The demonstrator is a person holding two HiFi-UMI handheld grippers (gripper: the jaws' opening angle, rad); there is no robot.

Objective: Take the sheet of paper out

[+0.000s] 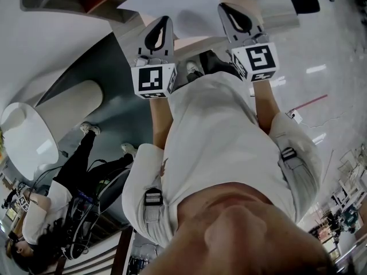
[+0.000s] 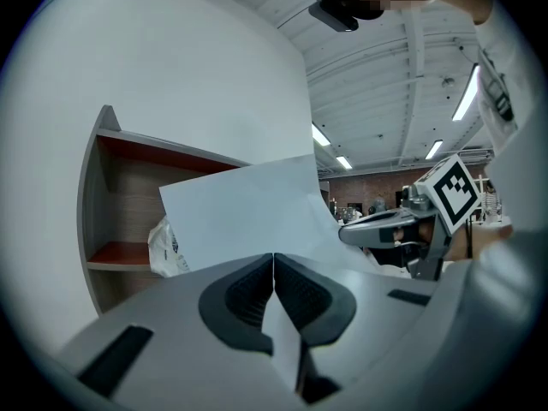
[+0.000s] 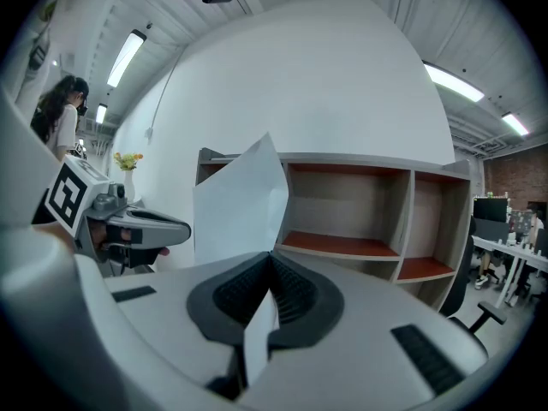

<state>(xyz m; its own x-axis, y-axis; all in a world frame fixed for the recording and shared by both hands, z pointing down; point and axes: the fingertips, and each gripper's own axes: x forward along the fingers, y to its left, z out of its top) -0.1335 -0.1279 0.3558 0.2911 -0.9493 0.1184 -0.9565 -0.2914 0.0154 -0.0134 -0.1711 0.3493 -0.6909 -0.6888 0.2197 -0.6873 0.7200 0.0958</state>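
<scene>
Left gripper (image 2: 274, 268): jaws closed on the lower edge of the sheet of paper (image 2: 244, 212). Right gripper (image 3: 272, 268): jaws clamped on another edge of the same sheet. The sheet is held up between both grippers, centre frame, in front of the wooden shelf unit (image 3: 368, 221). A crumpled plastic bag (image 2: 164, 247) lies in a compartment at the left of the left gripper view. Behind: white curved wall (image 3: 300, 84); ceiling strip lights (image 3: 128, 54).

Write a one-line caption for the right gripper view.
Right hand-held gripper shut on the sheet of paper before an open shelf unit, left hand-held gripper alongside.
</scene>
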